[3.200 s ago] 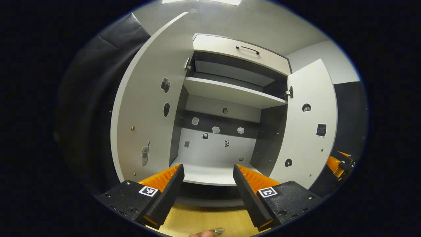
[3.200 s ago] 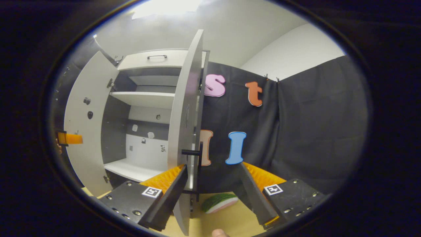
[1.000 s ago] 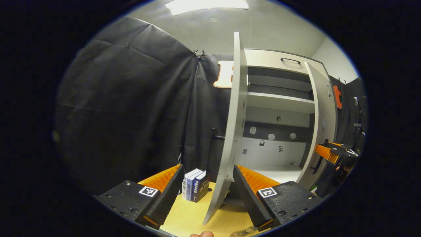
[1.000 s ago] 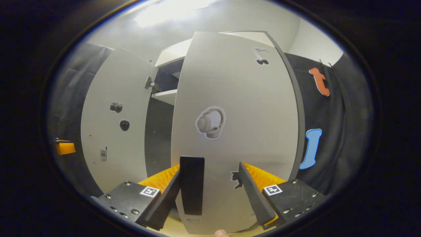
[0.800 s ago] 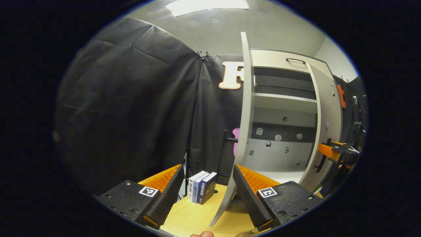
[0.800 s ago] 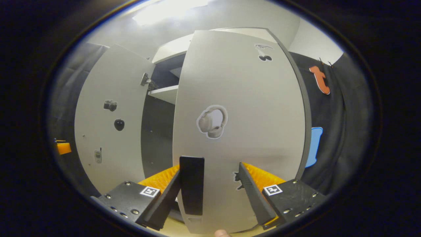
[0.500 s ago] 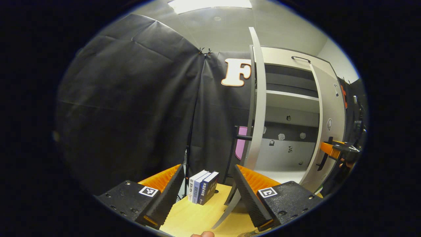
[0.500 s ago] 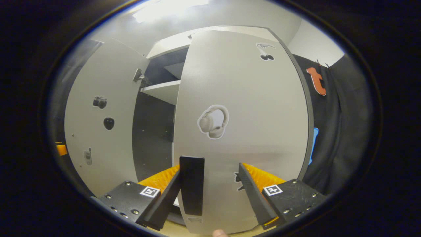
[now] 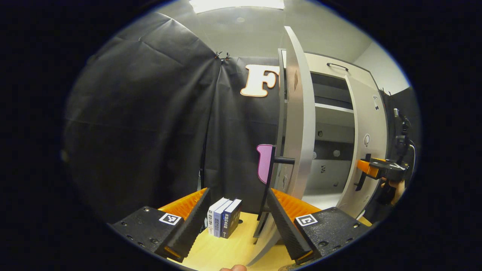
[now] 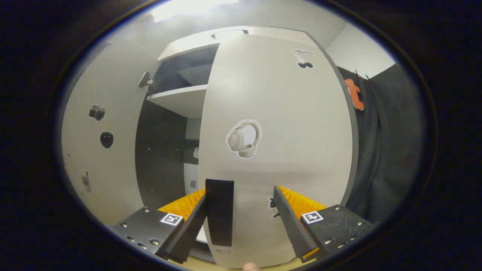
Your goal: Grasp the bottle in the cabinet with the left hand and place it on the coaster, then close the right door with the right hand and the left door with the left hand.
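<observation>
In the left gripper view my left gripper (image 9: 239,222) is open and holds nothing. It sits low over the wooden table (image 9: 226,250), just outside the left door (image 9: 299,124). That door stands edge-on, and its black handle (image 9: 269,177) is just behind my right-hand finger (image 9: 286,226). In the right gripper view my right gripper (image 10: 241,226) is open against the front of the right door (image 10: 278,150). The door's black handle (image 10: 219,210) stands between the jaws, close to the left finger (image 10: 188,227). The right door is partly swung in. Farther off in the left gripper view, the right gripper (image 9: 376,169) and a hand show at that door.
Three books (image 9: 222,218) stand upright on the table left of the left door. The cabinet's shelf (image 10: 180,99) and dark interior show through the gap between the doors. The inner face of the left door (image 10: 98,150) carries small stickers. Black cloth hangs on both sides.
The right door has swung further toward the cabinet with my right gripper at its handle. My left gripper has moved round to the left door's outer side, bringing its handle into view.
</observation>
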A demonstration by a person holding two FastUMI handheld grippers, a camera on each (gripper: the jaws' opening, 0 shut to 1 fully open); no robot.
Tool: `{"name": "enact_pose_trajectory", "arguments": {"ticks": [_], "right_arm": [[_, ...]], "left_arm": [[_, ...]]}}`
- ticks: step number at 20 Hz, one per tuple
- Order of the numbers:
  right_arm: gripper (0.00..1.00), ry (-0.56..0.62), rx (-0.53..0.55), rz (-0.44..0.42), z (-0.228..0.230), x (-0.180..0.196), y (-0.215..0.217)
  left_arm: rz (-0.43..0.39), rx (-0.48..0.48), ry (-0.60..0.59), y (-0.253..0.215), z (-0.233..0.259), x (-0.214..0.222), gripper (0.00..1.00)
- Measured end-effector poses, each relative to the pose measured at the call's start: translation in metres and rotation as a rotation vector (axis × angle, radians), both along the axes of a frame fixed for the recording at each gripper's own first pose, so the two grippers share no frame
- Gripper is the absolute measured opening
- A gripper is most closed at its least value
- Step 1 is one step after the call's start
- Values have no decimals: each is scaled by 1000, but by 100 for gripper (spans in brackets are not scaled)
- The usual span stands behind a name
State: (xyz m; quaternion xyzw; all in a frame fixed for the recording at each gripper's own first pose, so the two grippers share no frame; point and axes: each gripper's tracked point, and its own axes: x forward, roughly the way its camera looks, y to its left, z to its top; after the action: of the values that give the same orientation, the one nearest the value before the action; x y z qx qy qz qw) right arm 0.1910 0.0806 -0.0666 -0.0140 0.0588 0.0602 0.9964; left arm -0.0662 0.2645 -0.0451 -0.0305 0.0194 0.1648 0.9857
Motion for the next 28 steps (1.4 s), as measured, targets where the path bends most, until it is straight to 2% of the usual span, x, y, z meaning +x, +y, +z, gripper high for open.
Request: {"name": "enact_pose_trajectory", "arguments": {"ticks": [1, 2, 3, 4, 16, 19, 20, 21, 22, 25, 26, 27, 28], "right_arm": [[99, -2, -2, -8, 0, 1, 0], [99, -4, -5, -16, 0, 2, 0], [99, -5, -8, -24, -1, 4, 0], [97, -6, -11, -31, -1, 5, 0], [99, -20, -31, -90, -4, 14, 3], [99, -19, -35, -84, -5, 12, 4], [100, -17, -33, -77, -4, 11, 4], [97, -16, -26, -66, -4, 10, 4], [100, -15, -12, -59, -3, 8, 3], [100, -42, 17, -43, 8, -1, 0], [100, -55, 11, -38, 11, -5, 0], [100, -69, 3, -34, 15, -8, 0], [100, -82, -6, -32, 20, -11, 0]], "left_arm": [[-12, -1, -1, 1, 1, 1, 95], [-27, -2, -2, 0, 0, 2, 89], [-40, -3, -2, -1, 0, 3, 95], [-53, -3, -3, -1, 0, 4, 89], [-126, -18, 19, -7, -5, 12, 89], [-149, -26, 16, -11, -5, 13, 88], [-159, -27, 9, -13, -4, 12, 93], [-168, -30, 4, -17, -2, 10, 91], [-176, -34, -1, -20, -1, 10, 90], [-196, -50, -7, -26, -1, 13, 89], [-205, -57, -9, -30, -2, 14, 84], [-220, -62, -9, -36, -2, 15, 89], [-239, -65, -9, -43, -3, 16, 89]]}}
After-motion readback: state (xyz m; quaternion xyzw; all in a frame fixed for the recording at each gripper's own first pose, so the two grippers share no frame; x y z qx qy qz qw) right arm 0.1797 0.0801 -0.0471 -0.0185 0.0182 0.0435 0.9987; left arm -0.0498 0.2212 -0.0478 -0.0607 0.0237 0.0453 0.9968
